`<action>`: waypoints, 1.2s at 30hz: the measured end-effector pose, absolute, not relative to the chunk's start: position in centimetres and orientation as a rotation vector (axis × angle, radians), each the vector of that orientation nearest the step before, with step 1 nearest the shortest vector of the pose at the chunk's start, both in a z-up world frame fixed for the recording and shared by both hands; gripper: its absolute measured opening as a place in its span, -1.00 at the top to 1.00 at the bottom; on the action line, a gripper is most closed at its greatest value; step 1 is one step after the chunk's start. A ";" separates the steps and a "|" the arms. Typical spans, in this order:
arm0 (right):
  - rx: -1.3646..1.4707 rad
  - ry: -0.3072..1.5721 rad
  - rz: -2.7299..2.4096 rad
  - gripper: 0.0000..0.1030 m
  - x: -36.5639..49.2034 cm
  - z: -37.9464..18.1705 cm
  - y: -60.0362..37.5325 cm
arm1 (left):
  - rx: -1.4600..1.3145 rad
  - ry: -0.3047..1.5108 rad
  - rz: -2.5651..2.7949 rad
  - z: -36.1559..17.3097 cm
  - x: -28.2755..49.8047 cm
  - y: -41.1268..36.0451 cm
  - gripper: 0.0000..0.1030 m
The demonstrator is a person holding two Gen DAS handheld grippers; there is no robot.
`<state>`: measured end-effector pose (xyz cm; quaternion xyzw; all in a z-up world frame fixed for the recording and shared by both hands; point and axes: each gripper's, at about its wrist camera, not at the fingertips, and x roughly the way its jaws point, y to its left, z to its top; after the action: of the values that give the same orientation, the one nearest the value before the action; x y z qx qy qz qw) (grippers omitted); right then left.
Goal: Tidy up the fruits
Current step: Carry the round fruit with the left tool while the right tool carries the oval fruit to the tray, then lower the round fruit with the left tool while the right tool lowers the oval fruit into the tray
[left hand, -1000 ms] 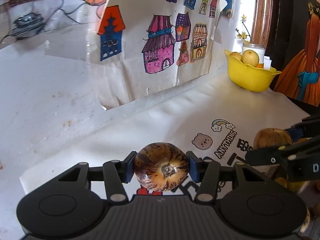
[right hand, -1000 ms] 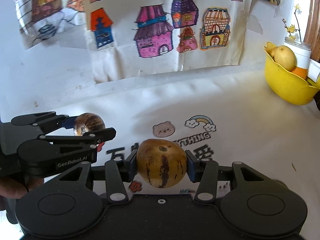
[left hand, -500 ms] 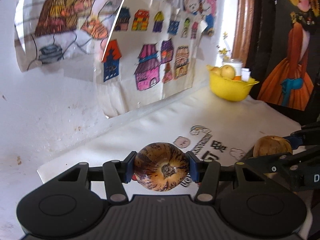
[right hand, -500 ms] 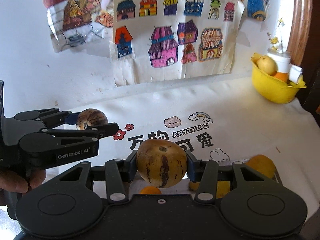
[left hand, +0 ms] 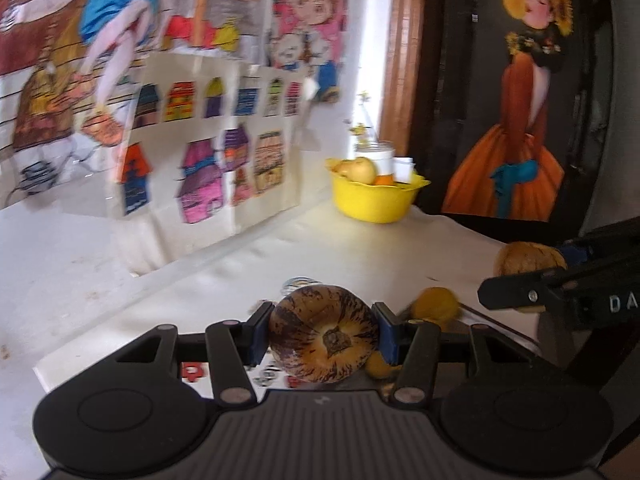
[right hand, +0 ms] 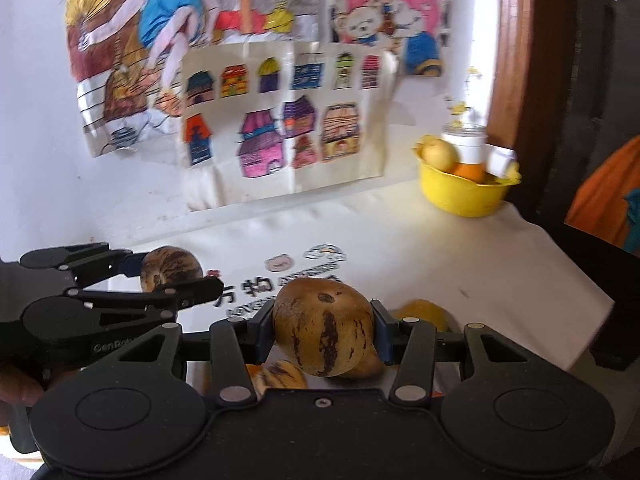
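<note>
My left gripper (left hand: 323, 340) is shut on a round purple-streaked brown fruit (left hand: 324, 340), held above the white cloth. It also shows in the right wrist view (right hand: 172, 276) at the left. My right gripper (right hand: 323, 328) is shut on a yellow-brown fruit with dark stripes (right hand: 323, 326), which also shows in the left wrist view (left hand: 528, 260) at the right. A yellow bowl (left hand: 374, 198) with a pale fruit and an orange stands at the far right corner; it also shows in the right wrist view (right hand: 460, 196). Loose yellow fruits (right hand: 420, 314) lie on the cloth under the grippers.
A white cloth (right hand: 440, 256) with printed letters and cartoons covers the table. Children's drawings (right hand: 280, 136) hang on the wall behind. A white cup (right hand: 466, 144) stands behind the bowl. A dark painting (left hand: 520, 120) and a wooden frame lie to the right. The table's right edge is near.
Both grippers have pulled back and risen with their fruits still held. More of the wall, the cloth and loose fruits below now show. The bowl looks farther away.
</note>
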<state>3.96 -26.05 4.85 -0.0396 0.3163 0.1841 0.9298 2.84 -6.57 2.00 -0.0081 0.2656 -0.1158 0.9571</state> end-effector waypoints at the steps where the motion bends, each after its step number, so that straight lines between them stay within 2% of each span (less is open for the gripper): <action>1: -0.075 0.649 0.367 0.04 3.8 4.8 -26.7 | -0.013 0.542 -0.246 1.9 2.8 -7.0 -0.09; 15: 0.001 0.711 0.247 0.04 5.4 1.1 -32.3 | -0.003 0.589 -0.418 -0.9 2.4 -13.1 -0.09; 36: 0.023 0.804 0.258 0.04 10.2 -4.0 -32.7 | 0.056 0.664 -0.516 -5.3 2.5 -17.9 -0.09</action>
<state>10.24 -32.70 -3.96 0.0114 0.3900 0.1251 0.9122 2.52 -17.95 -5.32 0.0270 0.3223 -0.2503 0.9125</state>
